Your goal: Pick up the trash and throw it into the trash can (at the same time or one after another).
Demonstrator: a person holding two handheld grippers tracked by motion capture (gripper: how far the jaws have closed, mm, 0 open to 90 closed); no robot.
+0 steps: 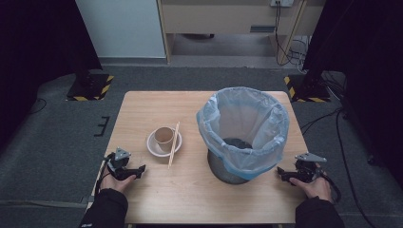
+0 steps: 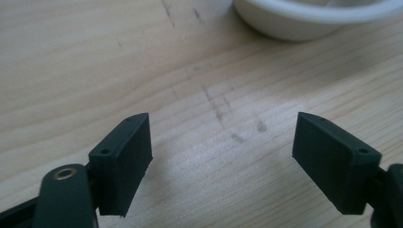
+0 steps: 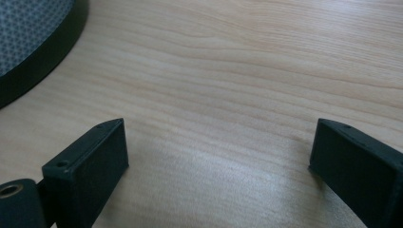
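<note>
1. Both jaws wide and empty: left hand-held gripper [image 1: 140, 169] rests near-left on the surface [image 1: 190, 190], right hand-held gripper [image 1: 280, 174] near-right beside the bin [image 1: 243, 133].
2. The cup [image 1: 164, 136] lies in the bowl [image 1: 156, 146], chopsticks [image 1: 174, 145] across its rim; a careless grab could roll them off.
3. The bin's inside is dark.

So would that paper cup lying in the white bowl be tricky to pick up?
Probably. The paper cup looks thin and light, so a hard squeeze may crush it. It lies on its side in the bowl, so it could roll. The chopsticks resting across the bowl may shift if nudged.
</note>
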